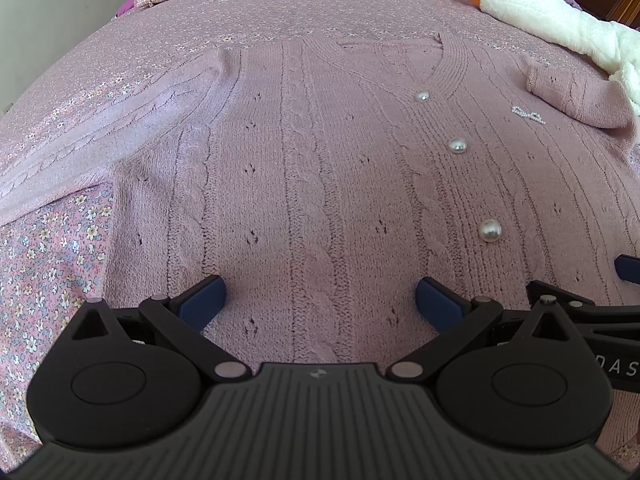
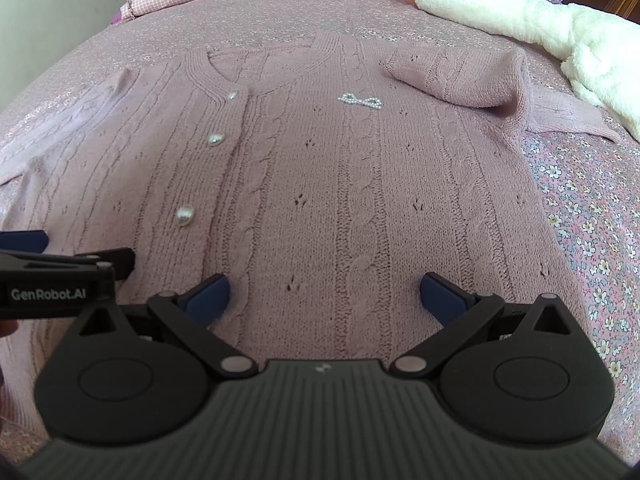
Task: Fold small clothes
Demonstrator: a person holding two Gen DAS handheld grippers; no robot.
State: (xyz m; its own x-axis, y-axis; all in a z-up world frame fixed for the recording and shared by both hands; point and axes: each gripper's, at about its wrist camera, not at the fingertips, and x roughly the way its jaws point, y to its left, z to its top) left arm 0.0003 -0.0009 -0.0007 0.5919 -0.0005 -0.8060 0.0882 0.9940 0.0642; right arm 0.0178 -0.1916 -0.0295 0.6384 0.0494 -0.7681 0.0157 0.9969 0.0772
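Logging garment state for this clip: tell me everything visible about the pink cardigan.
The pink cardigan is a cable-knit with small eyelet holes, a ribbed V-neck, three pearl buttons and a beaded bow. It lies flat, front up, on the floral bedspread. One sleeve is folded across its chest; the other stretches outward.

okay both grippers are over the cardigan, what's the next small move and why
Probably lower both grippers, left and right, and pinch the cardigan hem. Both are open and holding nothing; one sleeve is already folded in, the other sleeve still lies spread out.
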